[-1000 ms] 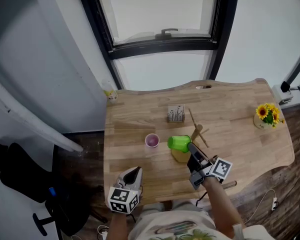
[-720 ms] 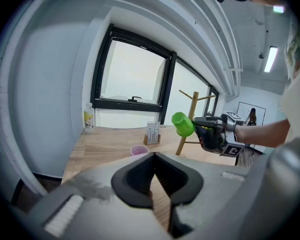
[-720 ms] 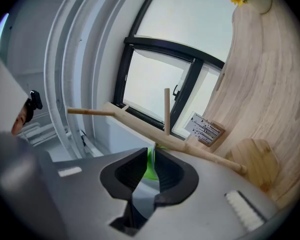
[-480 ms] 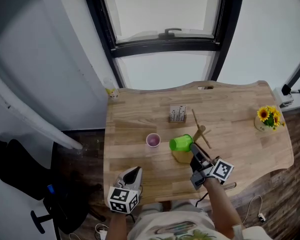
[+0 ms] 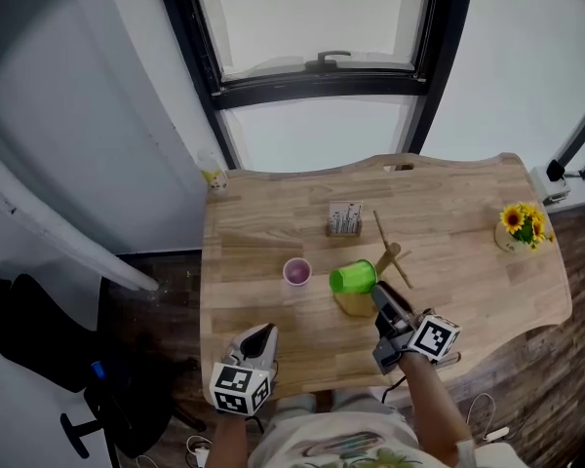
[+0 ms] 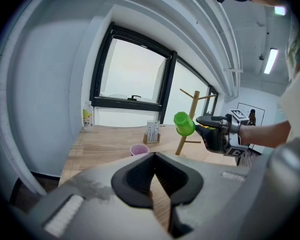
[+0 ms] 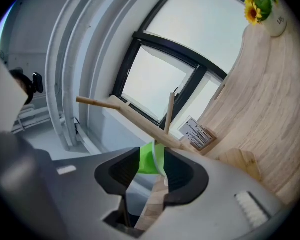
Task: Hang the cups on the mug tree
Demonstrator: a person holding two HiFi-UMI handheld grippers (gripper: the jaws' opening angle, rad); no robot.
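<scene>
Opening the fingers of the right gripper (image 5: 381, 300) round the green cup (image 5: 351, 278) seemingly hung on the mug tree (image 5: 390, 253) mid-counter (image 5: 468, 222), with the upright pink cup (image 5: 296, 272) leftward, nearer the empty, closed-fingered left gripper (image 5: 258, 337)

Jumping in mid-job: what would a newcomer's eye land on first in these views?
The bright green cup stands out first. It sits at the middle of the table, against the wooden mug tree and between the opening jaws of the right gripper. Next come the small pink cup standing just left of it and the sunflowers near the right edge.
</scene>
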